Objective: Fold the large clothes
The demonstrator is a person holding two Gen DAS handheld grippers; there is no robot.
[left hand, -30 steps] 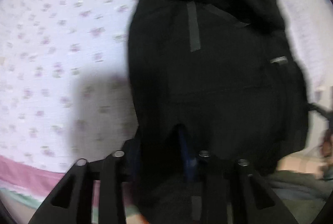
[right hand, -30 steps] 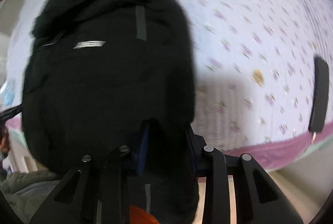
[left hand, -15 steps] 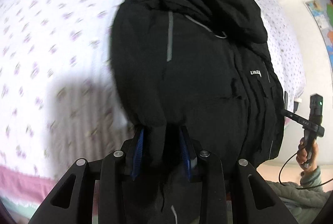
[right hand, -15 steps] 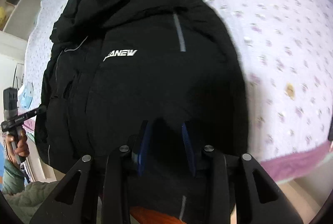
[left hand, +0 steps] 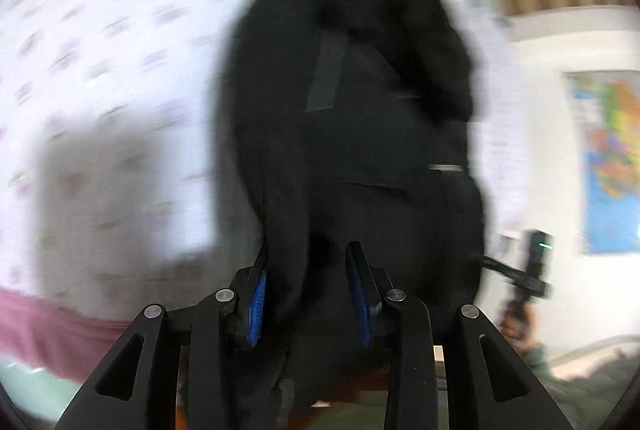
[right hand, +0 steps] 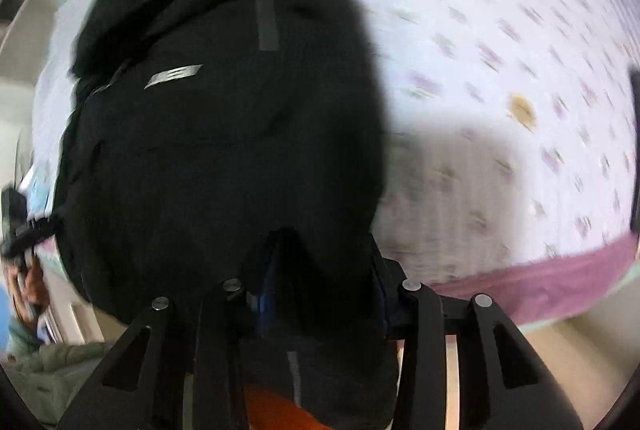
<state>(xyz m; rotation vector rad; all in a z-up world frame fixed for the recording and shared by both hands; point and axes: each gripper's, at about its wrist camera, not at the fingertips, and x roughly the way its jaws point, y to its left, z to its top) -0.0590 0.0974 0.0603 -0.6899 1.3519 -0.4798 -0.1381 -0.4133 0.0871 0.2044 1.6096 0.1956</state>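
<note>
A black padded jacket (left hand: pixel 360 150) with a hood lies on the flowered bed sheet (left hand: pixel 120 50), its hem towards me. My left gripper (left hand: pixel 308 250) has a fold of the hem between its blue pads (left hand: pixel 256 294). Its jaws are opening; the fold hangs against the left pad and looks clear of the right one. In the right wrist view the same jacket (right hand: pixel 220 170) fills the left half. My right gripper (right hand: pixel 324 242) is opening too, but thick fabric still packs the gap and hides most of its pads.
The sheet (right hand: pixel 500 50) spreads beside the jacket, ending in a pink bed edge (right hand: pixel 540 282) near me. A dark flat object (right hand: pixel 634 150) sits at the right rim. A wall with a coloured map (left hand: pixel 612 170) stands behind. A person's hand (left hand: pixel 520 318) holds the other gripper.
Both pairs of jaws stand slightly wider than before. The left view has swung and tilted up, bringing the wall and map into sight. The jacket still lies on the bed.
</note>
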